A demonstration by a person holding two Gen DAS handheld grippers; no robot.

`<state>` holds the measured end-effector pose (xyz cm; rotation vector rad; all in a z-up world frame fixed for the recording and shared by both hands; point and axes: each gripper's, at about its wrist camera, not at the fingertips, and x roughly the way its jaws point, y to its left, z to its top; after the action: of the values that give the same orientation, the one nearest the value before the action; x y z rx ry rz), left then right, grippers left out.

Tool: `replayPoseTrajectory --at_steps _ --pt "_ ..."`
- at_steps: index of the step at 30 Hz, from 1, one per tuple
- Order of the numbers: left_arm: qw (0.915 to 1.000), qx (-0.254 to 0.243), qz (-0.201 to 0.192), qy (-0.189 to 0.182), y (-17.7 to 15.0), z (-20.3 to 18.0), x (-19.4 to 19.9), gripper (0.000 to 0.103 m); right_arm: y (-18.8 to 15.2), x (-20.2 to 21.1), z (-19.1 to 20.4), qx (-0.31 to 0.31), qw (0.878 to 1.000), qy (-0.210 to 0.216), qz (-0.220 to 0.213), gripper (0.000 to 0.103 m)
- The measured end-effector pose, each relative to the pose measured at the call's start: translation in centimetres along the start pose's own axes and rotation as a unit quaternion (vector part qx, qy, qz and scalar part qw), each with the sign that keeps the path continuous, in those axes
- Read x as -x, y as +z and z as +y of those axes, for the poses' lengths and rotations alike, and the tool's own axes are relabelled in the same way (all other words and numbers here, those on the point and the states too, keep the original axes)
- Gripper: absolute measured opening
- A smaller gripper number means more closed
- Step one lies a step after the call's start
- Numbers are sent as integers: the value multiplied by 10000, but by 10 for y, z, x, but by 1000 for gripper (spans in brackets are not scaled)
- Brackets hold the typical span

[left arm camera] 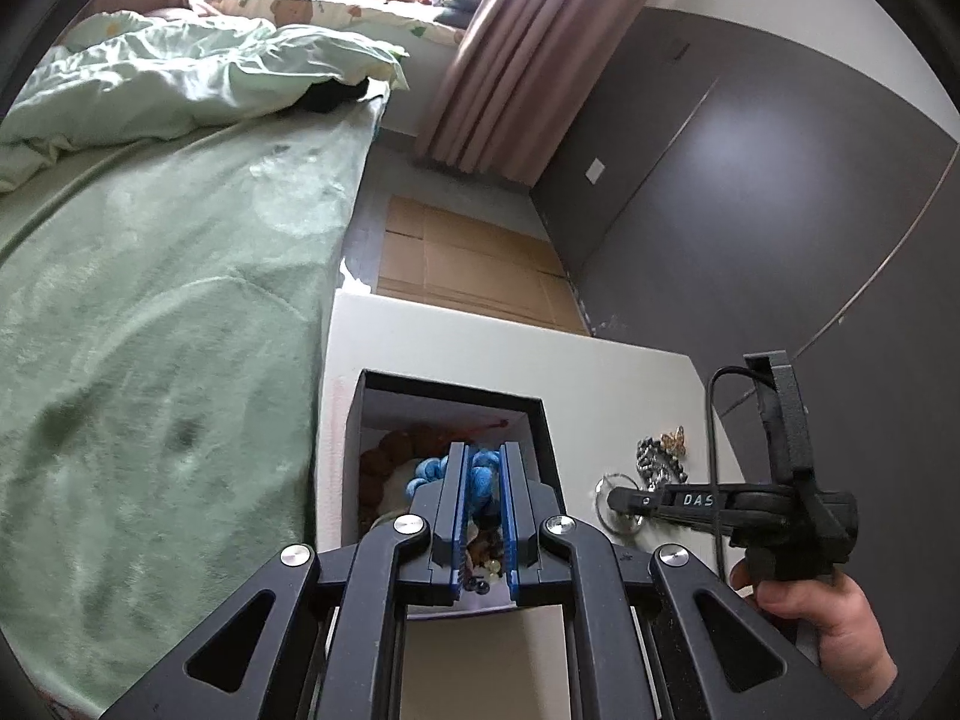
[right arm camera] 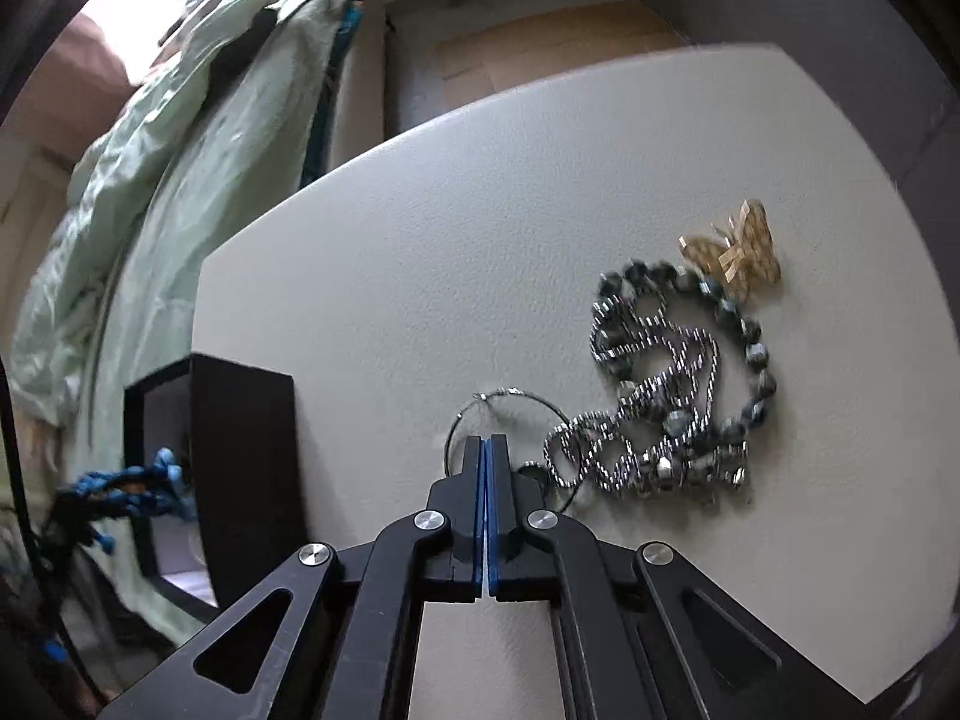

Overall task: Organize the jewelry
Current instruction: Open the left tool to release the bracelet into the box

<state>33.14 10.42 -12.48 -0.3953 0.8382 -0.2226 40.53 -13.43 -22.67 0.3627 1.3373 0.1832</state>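
Note:
My left gripper (left arm camera: 482, 456) is shut on a blue beaded bracelet (left arm camera: 480, 471) and holds it over the open black box (left arm camera: 543, 420), which has brown beads (left arm camera: 396, 450) and other jewelry inside. In the right wrist view the blue bracelet (right arm camera: 138, 483) hangs beside the box (right arm camera: 246, 450). My right gripper (right arm camera: 486, 441) is shut, its tips over a thin silver wire hoop (right arm camera: 516, 399) on the table. A pile of silver chains and dark beads (right arm camera: 666, 384) and a gold butterfly brooch (right arm camera: 738, 252) lie to its right.
The white table (right arm camera: 420, 240) stands beside a bed with green bedding (left arm camera: 150, 300). Flattened cardboard (left arm camera: 468, 264) lies on the floor beyond the table. A grey wall (left arm camera: 750, 210) and pink curtain (left arm camera: 510, 48) are behind.

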Motion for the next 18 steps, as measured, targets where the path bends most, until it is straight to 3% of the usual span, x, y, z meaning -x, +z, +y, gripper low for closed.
replayPoseTrajectory --at_steps 1,4,7,11,12,14,15,16,18 --pt "10000 16 -4 -12 0 0 0 10 1 0 -5 -171 9998 111 34 7" --pt "9999 96 40 -96 -1 2 -4 11 3 6 -6 -273 9994 225 -57 36" --pt "9996 205 103 -193 -2 6 -8 13 7 9 -1 -298 9993 140 -152 37" --pt "9989 281 -42 -364 -1 9 -1 15 15 3 5 -403 9991 124 32 37" --pt "9987 302 -120 -398 -1 10 4 19 16 1 7 -428 9990 79 95 37" --pt "9979 356 -293 -449 0 14 12 56 17 -4 12 -493 9986 35 162 37" --pt "9974 391 -397 -451 1 16 16 65 18 -6 13 -507 9985 -66 185 37" --pt "9966 433 -550 -442 1 19 23 72 18 -5 13 -508 9984 -171 163 37" --pt "9948 486 -783 -436 2 24 34 73 21 -4 17 -504 9973 -521 153 37"
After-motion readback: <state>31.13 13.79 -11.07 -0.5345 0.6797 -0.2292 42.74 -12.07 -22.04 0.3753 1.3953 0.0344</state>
